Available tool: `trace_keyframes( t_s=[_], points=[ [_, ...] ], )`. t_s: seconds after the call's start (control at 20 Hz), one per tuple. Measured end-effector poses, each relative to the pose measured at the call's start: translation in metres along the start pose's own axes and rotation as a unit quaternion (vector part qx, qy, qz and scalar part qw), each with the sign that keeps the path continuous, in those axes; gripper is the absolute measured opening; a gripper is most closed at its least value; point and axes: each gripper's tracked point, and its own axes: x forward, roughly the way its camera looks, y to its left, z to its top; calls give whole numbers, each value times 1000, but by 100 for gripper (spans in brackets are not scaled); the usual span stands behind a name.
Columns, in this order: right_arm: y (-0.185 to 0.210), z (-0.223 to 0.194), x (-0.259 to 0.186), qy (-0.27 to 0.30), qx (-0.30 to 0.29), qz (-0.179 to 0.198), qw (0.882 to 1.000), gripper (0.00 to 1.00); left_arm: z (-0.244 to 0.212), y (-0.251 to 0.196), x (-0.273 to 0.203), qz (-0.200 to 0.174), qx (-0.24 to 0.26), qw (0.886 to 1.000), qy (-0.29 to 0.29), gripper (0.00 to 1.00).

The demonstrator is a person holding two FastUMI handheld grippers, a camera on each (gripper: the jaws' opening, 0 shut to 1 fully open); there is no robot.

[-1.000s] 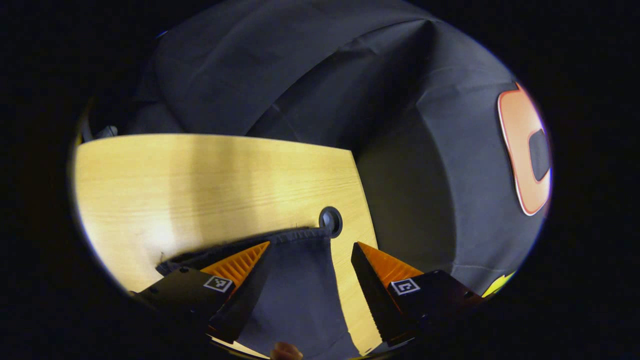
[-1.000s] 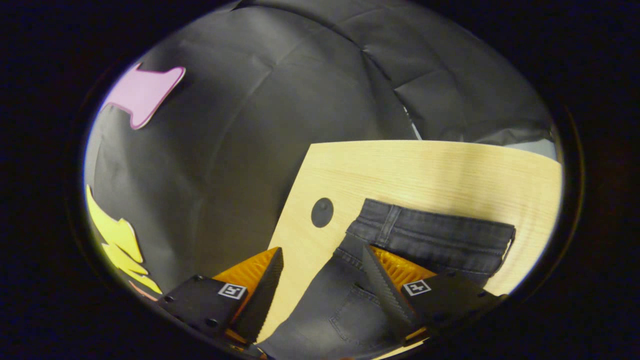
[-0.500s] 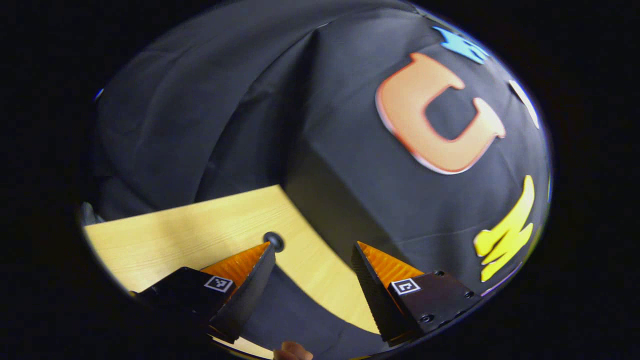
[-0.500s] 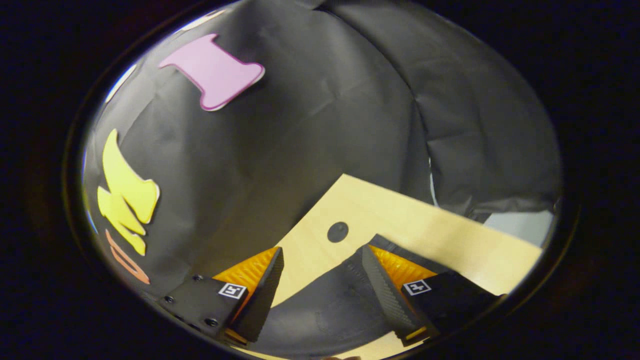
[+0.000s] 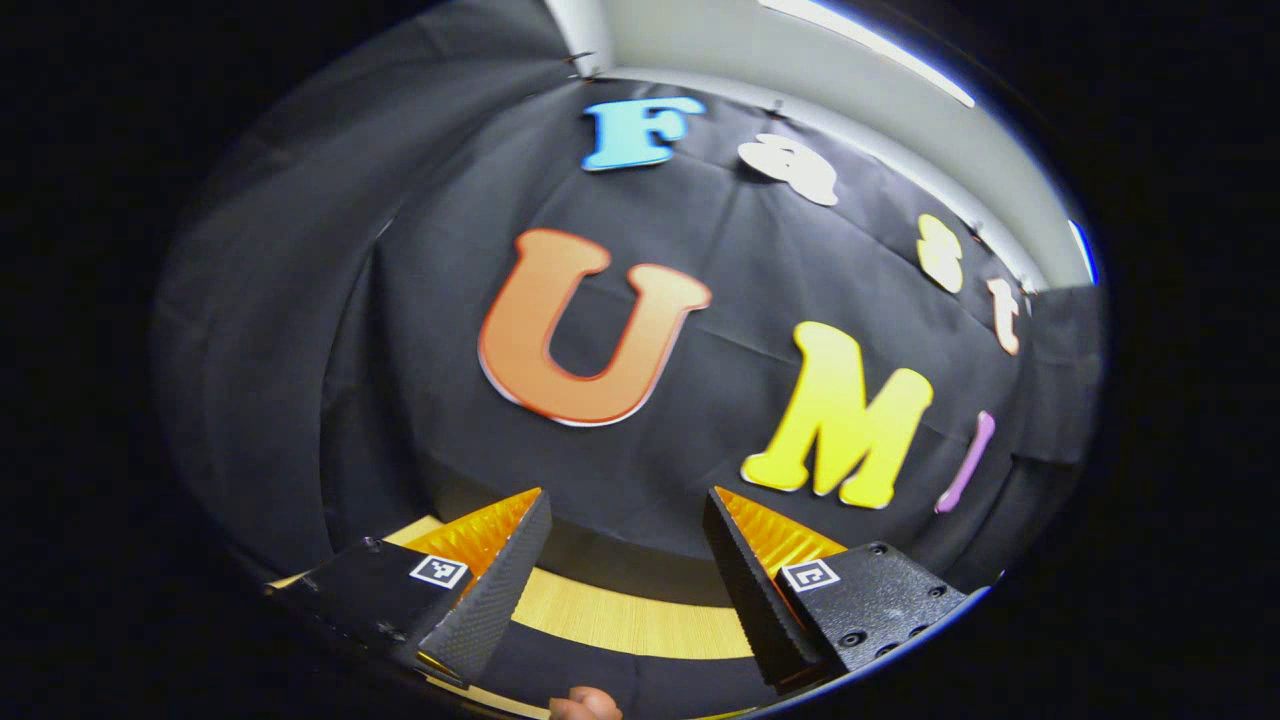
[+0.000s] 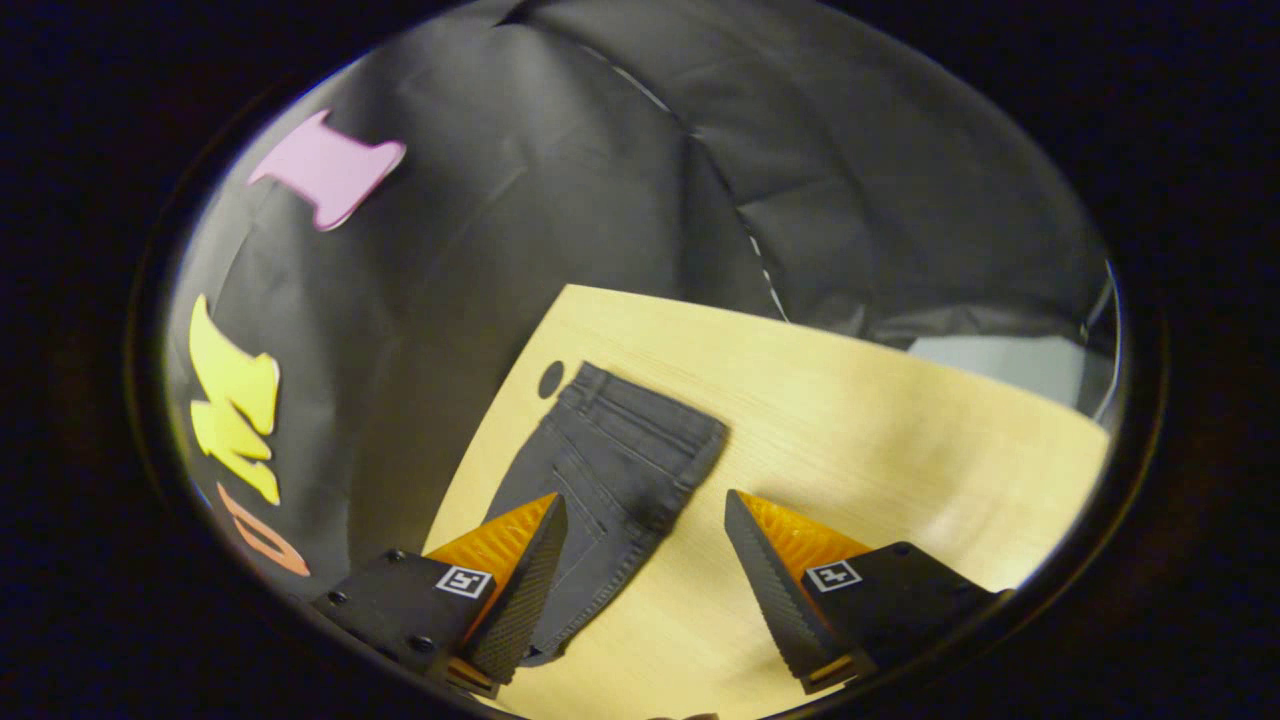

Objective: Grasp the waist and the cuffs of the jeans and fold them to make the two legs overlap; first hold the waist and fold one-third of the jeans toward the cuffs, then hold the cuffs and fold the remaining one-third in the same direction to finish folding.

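1. Looking along the left gripper [image 5: 625, 580] in the left gripper view, its two fingers are standing wide apart and released, with nothing between them. They are pointing at the booth's black cloth wall [image 5: 330, 330]. Behind the fingers one narrow strip of the wooden table [image 5: 620, 620] is showing, and below that strip a dark band, probably denim, is lying across the bottom; I cannot tell for sure. One fingertip of the person's hand [image 5: 583, 704] is peeking in at the bottom edge. One small square black-and-white marker is sitting on each finger mount, two in all; neither carries readable writing.

2. Looking along the right gripper [image 6: 645, 570] in the right gripper view, its two fingers are also spread and released, hovering above the table [image 6: 850, 420] and gripping nothing. One pair of dark jeans [image 6: 610, 480] is lying flat near the table's left edge, the waistband towards the far left corner, just beside one round dark hole [image 6: 551, 379] in the tabletop. The jeans' near end is passing behind the left finger. Two square markers are showing here too, none readable.
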Motion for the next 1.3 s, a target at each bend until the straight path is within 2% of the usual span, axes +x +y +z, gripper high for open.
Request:
trace_keyframes(
  t_s=[0.1,0.2,0.25,0.3,0.35,0.55,0.6,0.7,0.75,0.85,0.9,0.95,1.05,1.15,1.25,1.3],
  points=[
    [-7,-8,7,13,36,5,999,98,12,-19,-13,-29,12,999,-6,98],
    [-4,-6,10,11,50,19,999,98,19,-29,-20,-36,23,999,-4,98],
    [-3,-2,14,5,49,23,999,92,21,-30,-23,-37,24,999,-4,98],
    [1,1,20,3,50,25,998,98,22,-30,-24,-37,22,999,-4,98],
    [5,5,26,3,58,33,998,98,24,-31,-25,-37,18,999,-5,98],
    [15,19,47,2,115,64,991,89,33,-26,-33,-25,13,1000,-7,98],
    [17,22,47,1,126,78,989,84,33,-25,-36,-24,16,1000,-5,100],
    [16,21,50,-1,133,79,988,81,32,-25,-40,-24,28,999,0,98],
    [12,19,60,0,129,69,989,79,31,-25,-41,-21,33,999,4,100],
    [18,17,75,2,135,76,988,46,28,-24,-44,-20,39,999,13,100],
    [22,16,76,6,139,75,987,38,27,-24,-46,-18,43,999,16,98],
    [20,15,79,9,128,62,990,38,26,-24,-47,-16,45,999,18,100],
    [18,15,81,9,75,44,996,27,28,-22,-48,-14,48,999,21,98],
    [21,19,81,-4,56,32,998,10,29,-21,-48,-13,48,999,20,98],
    [23,17,77,-11,45,23,999,3,32,-20,-48,-12,48,999,18,98],
    [23,17,79,-13,39,22,999,3,32,-19,-49,-11,48,999,18,98]
  ],
)
